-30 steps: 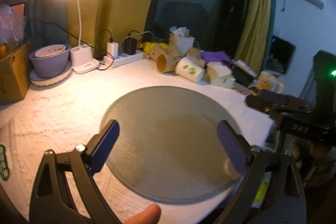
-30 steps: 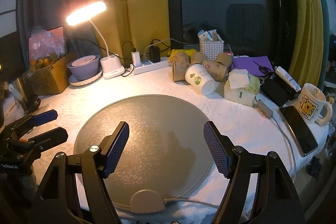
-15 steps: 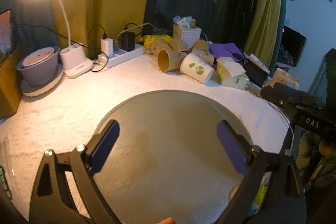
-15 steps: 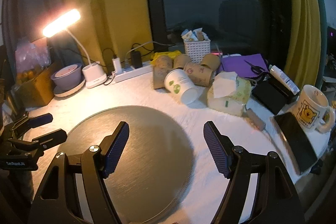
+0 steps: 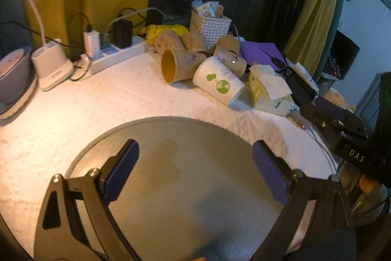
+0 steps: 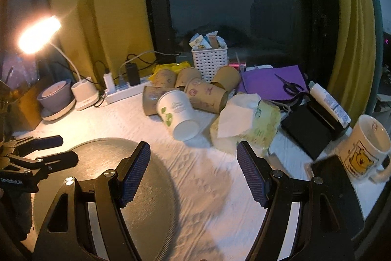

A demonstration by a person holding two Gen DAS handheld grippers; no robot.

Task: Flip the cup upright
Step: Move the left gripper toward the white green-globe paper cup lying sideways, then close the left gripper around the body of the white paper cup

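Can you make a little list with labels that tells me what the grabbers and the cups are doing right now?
left gripper: open, empty, over the round grey mat
right gripper: open, empty, pointing toward the cups
white cup: lying on its side, green print, bottom facing the right camera
brown cups: heap lying tipped over behind it
tissue pack: right of the white cup
mug: upright, far right

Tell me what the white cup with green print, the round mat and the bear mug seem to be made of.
White cup: probably paper, matte, thin wall with a recessed base. Round mat: looks like brushed metal or a metallic-finish pad, grey with a fine streaked sheen; I cannot tell which. Bear mug: likely glazed ceramic, glossy with a thick rim.
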